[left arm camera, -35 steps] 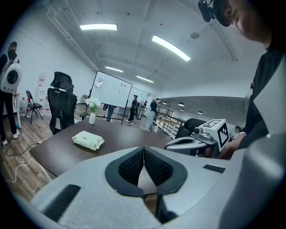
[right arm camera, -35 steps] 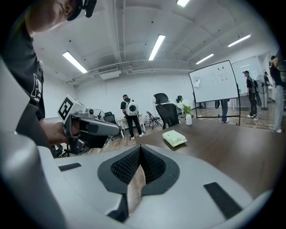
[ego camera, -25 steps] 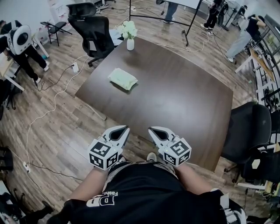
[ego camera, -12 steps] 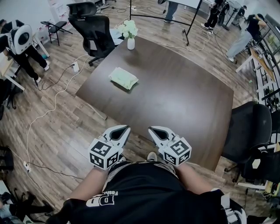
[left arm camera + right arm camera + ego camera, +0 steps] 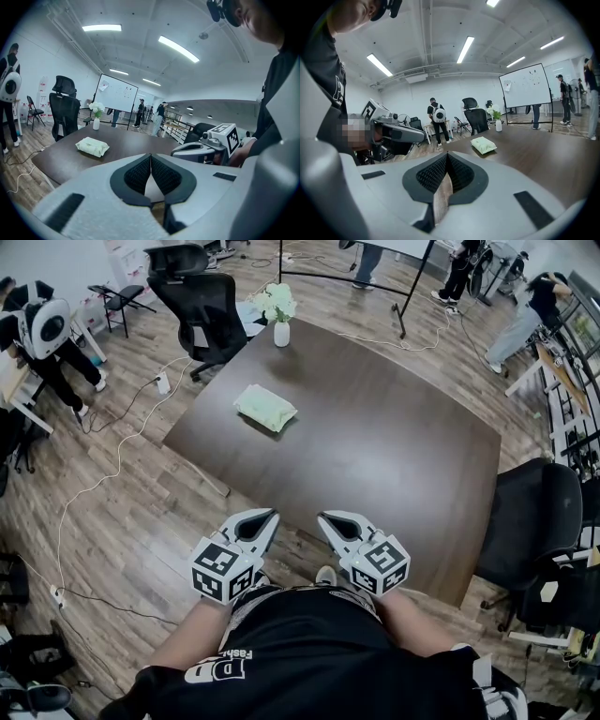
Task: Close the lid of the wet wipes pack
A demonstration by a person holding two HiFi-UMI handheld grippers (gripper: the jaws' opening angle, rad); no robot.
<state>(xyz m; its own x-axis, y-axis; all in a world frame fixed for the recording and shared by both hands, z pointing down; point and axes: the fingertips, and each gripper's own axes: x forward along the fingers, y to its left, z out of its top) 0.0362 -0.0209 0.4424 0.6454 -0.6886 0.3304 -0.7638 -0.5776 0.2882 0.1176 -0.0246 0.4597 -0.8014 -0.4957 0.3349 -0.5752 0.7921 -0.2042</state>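
A pale green wet wipes pack (image 5: pixel 265 408) lies on the far left part of the dark brown table (image 5: pixel 375 456); the left gripper view shows the pack (image 5: pixel 92 146) and the right gripper view shows the pack (image 5: pixel 483 145) as well. Its lid is too small to make out. My left gripper (image 5: pixel 268 517) and right gripper (image 5: pixel 325 518) are held side by side at the table's near edge, close to my body, far from the pack. Both are shut with nothing between the pads. The left gripper (image 5: pixel 151 157) and right gripper (image 5: pixel 447 155) point toward the table.
A white vase of flowers (image 5: pixel 278 313) stands at the table's far corner. Black office chairs stand behind the table (image 5: pixel 200 298) and at its right (image 5: pixel 534 517). Several people stand in the background. Cables run over the wooden floor at the left (image 5: pixel 103 479).
None of the task's things moved. Only a person at the left edge of the head view shifted a little.
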